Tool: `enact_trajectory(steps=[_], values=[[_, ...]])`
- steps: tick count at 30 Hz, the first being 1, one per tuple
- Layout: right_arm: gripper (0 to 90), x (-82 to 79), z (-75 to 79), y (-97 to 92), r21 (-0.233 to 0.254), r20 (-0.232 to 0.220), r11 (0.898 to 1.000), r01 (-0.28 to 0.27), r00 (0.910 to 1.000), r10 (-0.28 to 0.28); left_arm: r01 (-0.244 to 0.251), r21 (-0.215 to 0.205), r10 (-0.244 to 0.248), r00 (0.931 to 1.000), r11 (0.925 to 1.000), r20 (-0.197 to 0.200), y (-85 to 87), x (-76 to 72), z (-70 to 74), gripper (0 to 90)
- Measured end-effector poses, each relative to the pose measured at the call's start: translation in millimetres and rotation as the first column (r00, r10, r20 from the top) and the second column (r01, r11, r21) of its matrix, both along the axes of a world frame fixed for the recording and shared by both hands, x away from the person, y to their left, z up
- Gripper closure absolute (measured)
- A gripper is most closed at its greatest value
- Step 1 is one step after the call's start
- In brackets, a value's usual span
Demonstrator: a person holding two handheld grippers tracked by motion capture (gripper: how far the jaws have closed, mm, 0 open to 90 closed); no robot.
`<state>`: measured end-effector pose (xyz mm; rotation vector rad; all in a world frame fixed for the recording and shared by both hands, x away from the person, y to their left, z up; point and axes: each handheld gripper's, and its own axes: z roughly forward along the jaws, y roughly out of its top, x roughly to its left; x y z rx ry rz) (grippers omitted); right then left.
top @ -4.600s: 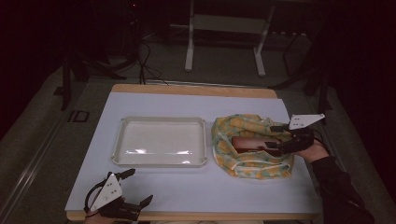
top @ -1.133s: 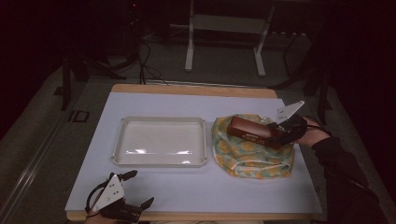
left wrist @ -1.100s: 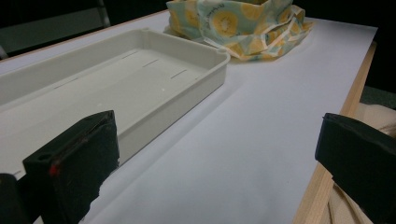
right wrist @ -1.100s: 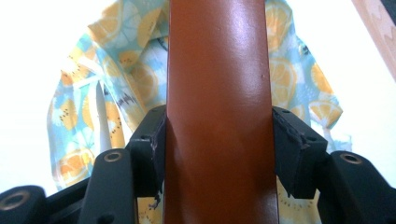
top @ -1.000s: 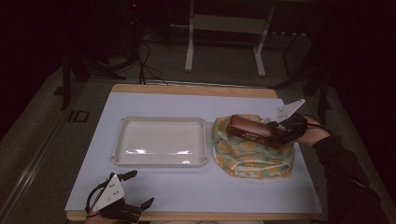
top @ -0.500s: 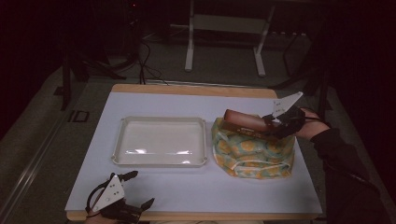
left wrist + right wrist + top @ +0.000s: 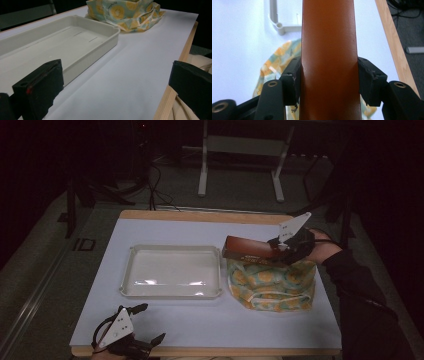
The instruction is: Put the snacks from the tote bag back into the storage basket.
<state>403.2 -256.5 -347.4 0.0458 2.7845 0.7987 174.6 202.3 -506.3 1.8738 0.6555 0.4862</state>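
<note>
A long brown box [image 7: 250,249] hangs level above the yellow-and-green patterned bag [image 7: 272,282] at the table's right, its far end pointing toward the tray. My right gripper [image 7: 285,251] is shut on the box's right end. In the right gripper view the box [image 7: 328,37] runs up the middle, both pads [image 7: 292,75] press its sides, and the bag [image 7: 277,62] lies below. My left gripper [image 7: 150,322] rests open at the table's front left corner. In the left gripper view its jaws stand wide apart [image 7: 116,75] with nothing between them.
A shallow white tray [image 7: 172,248] sits empty mid-table, left of the bag; in the left gripper view the tray's rim [image 7: 107,27] and the bag [image 7: 125,11] lie ahead. A wooden edge [image 7: 200,215] borders the white table top. Dark floor and stand legs lie beyond.
The right gripper has lifted the brown box up out of the bag and carried it slightly left. The left gripper has stayed put.
</note>
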Motion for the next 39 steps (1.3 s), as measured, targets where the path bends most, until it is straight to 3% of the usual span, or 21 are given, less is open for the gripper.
enact_trajectory(steps=[16, 25, 33, 35, 39], values=[[42.9, -3.6, -5.9, 49.6, -0.022, 0.002, 0.994, -0.102, 0.9947, 0.103, 0.001, 0.004, -0.001, 1.0000, 1.0000, 0.002, 0.4, -0.2, 0.0, 0.0], [42.9, -8.2, -3.8, 82.0, -0.048, 0.015, 0.983, -0.180, 0.9834, 0.181, 0.012, 0.006, -0.012, 0.9999, 0.9999, 0.005, 0.3, -0.6, 0.0, 0.0], [42.9, -13.6, -7.1, 108.4, -0.036, 0.021, 0.967, -0.252, 0.9672, 0.253, 0.013, 0.007, -0.013, 0.9999, 0.9999, 0.005, 0.4, -0.9, -0.1, 0.0], [42.9, -14.3, -7.6, 110.8, -0.032, 0.020, 0.966, -0.255, 0.9666, 0.256, 0.012, 0.007, -0.012, 0.9999, 0.9999, 0.004, 0.5, -1.1, -0.1, 0.0], [42.8, -16.6, -11.9, 123.4, -0.030, 0.030, 0.958, -0.287, 0.9573, 0.288, 0.019, -0.017, -0.019, 0.9998, 0.9997, 0.008, 1.1, -2.3, 0.5, 0.0]])
